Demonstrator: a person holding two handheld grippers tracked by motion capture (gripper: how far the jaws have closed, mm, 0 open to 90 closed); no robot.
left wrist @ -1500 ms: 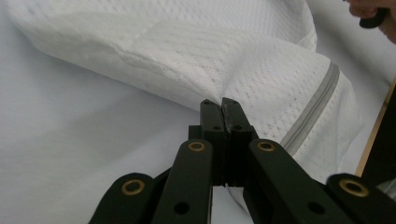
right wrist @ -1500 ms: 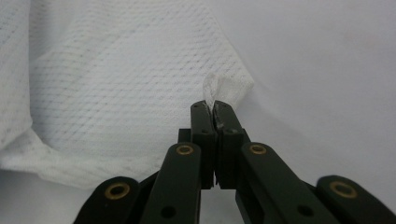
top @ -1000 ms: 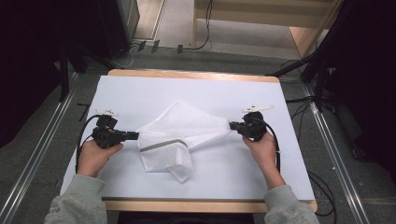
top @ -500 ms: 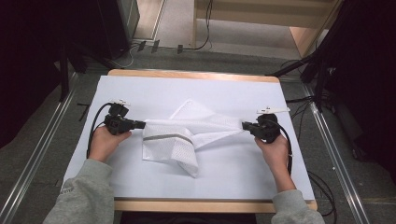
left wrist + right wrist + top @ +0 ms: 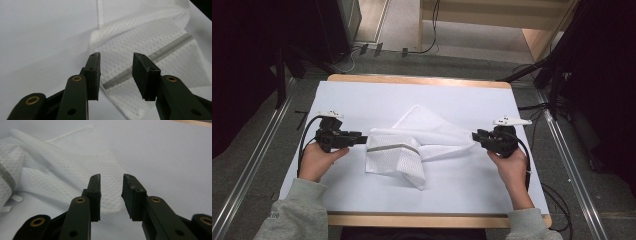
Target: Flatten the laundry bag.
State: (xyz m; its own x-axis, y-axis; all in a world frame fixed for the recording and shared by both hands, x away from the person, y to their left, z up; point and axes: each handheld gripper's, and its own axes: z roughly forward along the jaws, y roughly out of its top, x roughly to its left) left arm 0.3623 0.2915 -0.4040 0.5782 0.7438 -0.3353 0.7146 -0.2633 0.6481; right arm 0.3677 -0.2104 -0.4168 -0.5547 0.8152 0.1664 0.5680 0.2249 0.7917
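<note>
Two hand-held grippers sit at mid-frame in the high view, the left gripper at the left and the right gripper at the right; both have just been opening, jaws apart with nothing between them. One white mesh garment with a grey band lies crumpled at the centre of the one white-covered table, its edges just ahead of each gripper. Judging by this, the stretched cloth was just let go; next calls for regripping fresh edges to fold or smooth it
</note>
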